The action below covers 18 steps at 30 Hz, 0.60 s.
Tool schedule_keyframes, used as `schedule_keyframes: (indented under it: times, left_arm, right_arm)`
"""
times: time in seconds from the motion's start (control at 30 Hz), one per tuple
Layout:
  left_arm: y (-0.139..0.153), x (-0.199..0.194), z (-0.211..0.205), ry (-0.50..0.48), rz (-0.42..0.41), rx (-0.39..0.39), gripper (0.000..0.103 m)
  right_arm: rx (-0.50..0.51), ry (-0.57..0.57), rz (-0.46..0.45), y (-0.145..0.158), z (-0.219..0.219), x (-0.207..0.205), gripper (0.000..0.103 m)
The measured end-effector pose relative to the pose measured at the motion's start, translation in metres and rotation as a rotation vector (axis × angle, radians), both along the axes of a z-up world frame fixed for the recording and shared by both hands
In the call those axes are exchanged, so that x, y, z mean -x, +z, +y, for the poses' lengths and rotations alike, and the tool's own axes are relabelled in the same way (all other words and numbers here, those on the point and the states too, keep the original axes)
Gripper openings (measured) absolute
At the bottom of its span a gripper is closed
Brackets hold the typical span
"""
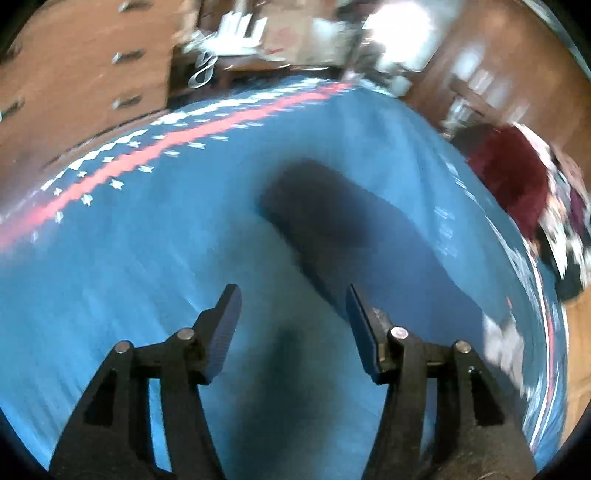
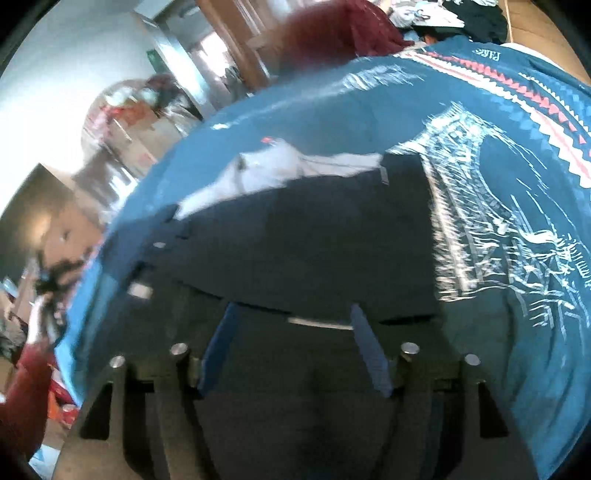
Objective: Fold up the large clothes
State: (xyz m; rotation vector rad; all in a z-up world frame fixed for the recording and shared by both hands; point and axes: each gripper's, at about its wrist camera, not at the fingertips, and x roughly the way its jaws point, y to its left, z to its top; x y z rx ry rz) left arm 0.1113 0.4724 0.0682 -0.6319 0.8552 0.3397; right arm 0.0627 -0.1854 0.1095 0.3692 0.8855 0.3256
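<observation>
A large blue cloth [image 1: 155,236] with a red zigzag stripe and white stars lies spread flat. In the right wrist view the same blue cloth [image 2: 517,229] carries a white tower print. A dark folded garment [image 2: 314,240] with a white patch lies on it; it also shows in the left wrist view [image 1: 332,221] as a blurred dark shape. My left gripper [image 1: 291,295] is open and empty just above the blue cloth. My right gripper [image 2: 291,314] is open and empty, low over the dark garment's near edge. Both views are motion-blurred.
A dark red garment [image 1: 513,177] and a pile of mixed clothes [image 1: 569,236] lie at the right. Brown wooden drawers [image 1: 85,66] and cluttered boxes stand behind. The red garment [image 2: 340,29] and a wooden frame show beyond the cloth in the right wrist view.
</observation>
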Motion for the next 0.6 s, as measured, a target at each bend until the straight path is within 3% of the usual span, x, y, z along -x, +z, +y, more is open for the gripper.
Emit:
schedule_keyframes:
  times: [0.1, 0.27, 0.43, 0.47, 0.5, 0.53, 0.57, 0.6]
  left_arm:
    - [-0.023, -0.028, 0.024, -0.032, 0.020, 0.128, 0.055]
    - [-0.038, -0.063, 0.023, -0.003, 0.077, 0.091, 0.055]
    - [-0.034, -0.081, 0.017, 0.007, 0.081, 0.035, 0.055]
    - [-0.034, -0.082, 0.016, 0.008, 0.080, 0.027, 0.046]
    - [-0.033, -0.086, 0.012, -0.008, 0.079, 0.018, 0.025]
    - [-0.031, -0.088, 0.005, -0.032, 0.082, 0.002, 0.013]
    - [-0.026, -0.094, -0.003, -0.047, 0.092, -0.037, 0.004]
    - [-0.012, -0.095, -0.019, -0.082, 0.068, -0.086, 0.003]
  right_arm:
    - [-0.069, 0.010, -0.008, 0.016, 0.026, 0.002, 0.075]
    - [-0.103, 0.066, -0.034, 0.029, 0.077, -0.009, 0.075]
    - [-0.092, 0.117, -0.043, 0.035, 0.105, -0.011, 0.075]
    - [-0.084, 0.127, -0.042, 0.034, 0.109, -0.010, 0.075]
    - [-0.082, 0.131, -0.038, 0.032, 0.111, -0.010, 0.075]
    - [-0.083, 0.133, -0.034, 0.030, 0.111, -0.010, 0.075]
    - [-0.082, 0.129, -0.028, 0.028, 0.111, -0.009, 0.075]
    - [-0.082, 0.123, -0.026, 0.026, 0.109, -0.008, 0.074]
